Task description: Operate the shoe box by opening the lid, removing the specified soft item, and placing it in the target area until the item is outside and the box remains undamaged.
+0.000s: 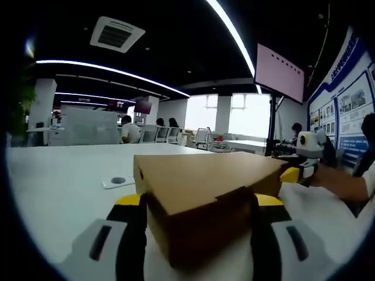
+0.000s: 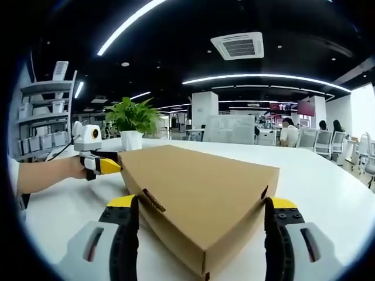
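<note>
1. Brown cardboard shoe box [image 1: 205, 196] sits lid-down shut on the white table [image 1: 58, 181], squarely between both tools.
2. Left gripper [image 1: 199, 202] has its jaws spread wide, straddling one box corner.
3. Right gripper [image 2: 202, 205] is spread wide too, flanking the opposite corner.
4. Beyond the box, a potted plant [image 2: 132, 122] stands on the table.

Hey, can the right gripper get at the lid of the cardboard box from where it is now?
Probably yes: the right gripper is open with the cardboard box corner between its jaws, and the lid is bare.
</note>
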